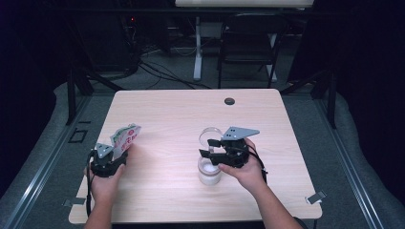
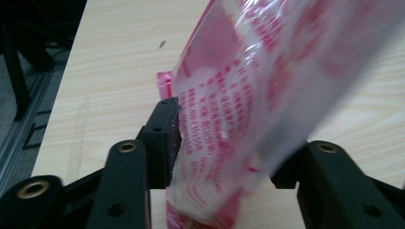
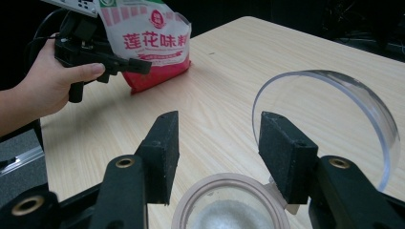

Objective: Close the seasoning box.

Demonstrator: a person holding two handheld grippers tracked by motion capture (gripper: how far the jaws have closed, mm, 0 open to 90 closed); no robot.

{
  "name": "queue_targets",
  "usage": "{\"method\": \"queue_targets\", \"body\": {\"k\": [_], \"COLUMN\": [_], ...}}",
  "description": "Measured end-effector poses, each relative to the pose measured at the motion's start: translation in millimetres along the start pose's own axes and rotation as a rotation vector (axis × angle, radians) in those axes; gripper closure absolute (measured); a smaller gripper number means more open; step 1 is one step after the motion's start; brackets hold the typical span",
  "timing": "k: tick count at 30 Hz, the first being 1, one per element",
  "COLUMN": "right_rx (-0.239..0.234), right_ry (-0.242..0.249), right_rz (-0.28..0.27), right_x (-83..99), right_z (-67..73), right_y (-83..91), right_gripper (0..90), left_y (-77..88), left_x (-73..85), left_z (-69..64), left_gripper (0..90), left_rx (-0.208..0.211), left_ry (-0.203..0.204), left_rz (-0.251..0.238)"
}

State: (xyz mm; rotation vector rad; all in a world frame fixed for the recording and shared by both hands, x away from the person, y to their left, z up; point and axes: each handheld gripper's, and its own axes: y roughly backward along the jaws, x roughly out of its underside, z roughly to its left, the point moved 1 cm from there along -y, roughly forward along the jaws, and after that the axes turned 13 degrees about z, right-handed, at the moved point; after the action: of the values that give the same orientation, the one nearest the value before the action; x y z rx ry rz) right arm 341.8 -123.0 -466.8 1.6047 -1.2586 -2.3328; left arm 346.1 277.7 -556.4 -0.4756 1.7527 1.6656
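Near the desk's left edge, a crinkly red-and-white plastic seasoning pouch stands between the left gripper's parted, unclenched jaws. The right gripper hangs released over a round clear jar of white granules, its transparent hinged lid upright.

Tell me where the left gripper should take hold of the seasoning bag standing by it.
Grip the seasoning bag on its flat upper half, coming level from the person's side with one pad on each broad face. It stands upright on its red bottom edge, thin and soft, so the flat faces suit the pads. The left gripper already straddles it there, fingers open; closing should probably do.
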Motion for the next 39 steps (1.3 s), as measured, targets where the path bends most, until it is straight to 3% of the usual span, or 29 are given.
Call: {"method": "queue_targets", "body": {"k": [11,19,23,33,39], "right_rx": [0.005,-0.027,-0.047,-0.028,-0.017], "right_ry": [-0.005,-0.031,-0.043,-0.016,-0.021], "right_rz": [-0.011,-0.009,-0.014,-0.021,-0.049], "right_x": [-0.3,-0.9,-2.5,-8.9,-12.5], "right_z": [0.0,-0.3,-0.6,2.5,-0.2], "right_y": [0.4,1.6,3.7,6.0,9.7], "right_gripper": [48.3,49.3,50.6,53.4,56.2], "left_y": [9.8,18.8,25.5,29.5,31.3], "left_x": [-2.0,-3.4,-3.5,0.2,1.5], "left_z": [-5.8,-12.9,-20.0,-44.6,-58.5], "left_gripper": [41.4,41.3,40.0,37.3,37.1], "left_rx": [0.029,0.029,0.049,0.096,0.119], "left_ry": [0.001,-0.016,-0.04,-0.134,-0.181], "left_rz": [-0.037,-0.062,-0.059,-0.012,-0.015]}}
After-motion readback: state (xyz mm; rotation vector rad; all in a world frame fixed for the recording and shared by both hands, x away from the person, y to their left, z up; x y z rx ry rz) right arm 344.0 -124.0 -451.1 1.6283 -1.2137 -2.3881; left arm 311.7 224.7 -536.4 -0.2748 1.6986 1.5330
